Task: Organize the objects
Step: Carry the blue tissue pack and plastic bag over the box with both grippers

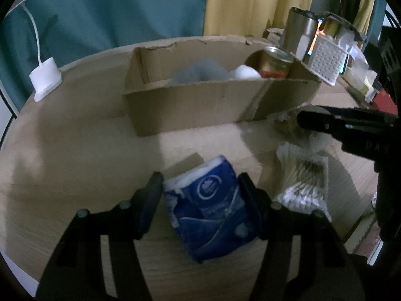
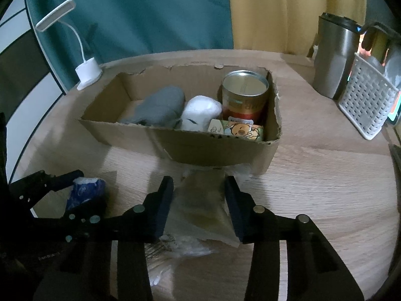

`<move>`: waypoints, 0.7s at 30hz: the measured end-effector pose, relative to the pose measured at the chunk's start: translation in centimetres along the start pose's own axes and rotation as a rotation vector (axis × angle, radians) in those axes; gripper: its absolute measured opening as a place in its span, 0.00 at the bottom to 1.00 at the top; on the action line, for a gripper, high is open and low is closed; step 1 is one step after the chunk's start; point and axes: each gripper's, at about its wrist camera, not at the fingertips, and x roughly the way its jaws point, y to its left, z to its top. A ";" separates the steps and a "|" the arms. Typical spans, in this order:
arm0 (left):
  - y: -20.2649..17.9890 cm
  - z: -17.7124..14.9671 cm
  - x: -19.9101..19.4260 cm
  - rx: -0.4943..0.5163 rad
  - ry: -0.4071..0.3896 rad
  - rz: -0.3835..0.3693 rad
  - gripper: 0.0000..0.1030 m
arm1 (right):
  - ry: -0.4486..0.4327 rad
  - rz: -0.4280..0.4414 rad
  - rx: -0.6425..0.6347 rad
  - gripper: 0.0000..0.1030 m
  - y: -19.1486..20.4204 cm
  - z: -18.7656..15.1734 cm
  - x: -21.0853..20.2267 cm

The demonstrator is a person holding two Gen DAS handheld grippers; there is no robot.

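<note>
- Lamp [image 2: 85, 57] at far left of the table [image 2: 325, 188] plays no part; we leave it be.
- Left gripper [image 1: 200, 200] next: our two fingers press the sides of a blue tissue pack [image 1: 208, 200], so we judge it gripped, low over the table and short of the box.
- Cardboard box [image 2: 213, 150] ahead already holds a grey cloth [image 2: 158, 107], a white roll [image 2: 200, 113], a can [image 2: 244, 95] and a small carton [image 2: 238, 130]; the open space is at its left end.
- Right gripper [image 2: 199, 208] straddles a clear plastic packet [image 2: 200, 208] by the box's front wall; jaws stand around it with gaps, so not yet clamped.
- Cotton swab bag [image 1: 303, 175] lies beside, waiting.
- Next, we reckon: lift the tissues over the rim, and close on the packet.
</note>
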 end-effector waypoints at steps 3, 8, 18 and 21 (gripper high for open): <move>0.0 0.4 -0.4 -0.001 -0.013 0.000 0.61 | -0.010 -0.004 -0.005 0.41 0.0 0.0 -0.5; 0.0 0.6 -0.9 -0.004 -0.029 -0.004 0.61 | -0.028 -0.009 -0.006 0.41 -0.1 0.1 -1.3; 0.0 1.6 -2.2 0.007 -0.068 -0.009 0.61 | -0.082 -0.020 -0.011 0.41 0.2 0.6 -3.7; 0.0 1.9 -2.5 0.008 -0.079 -0.010 0.61 | -0.097 -0.021 -0.014 0.41 0.4 0.8 -4.2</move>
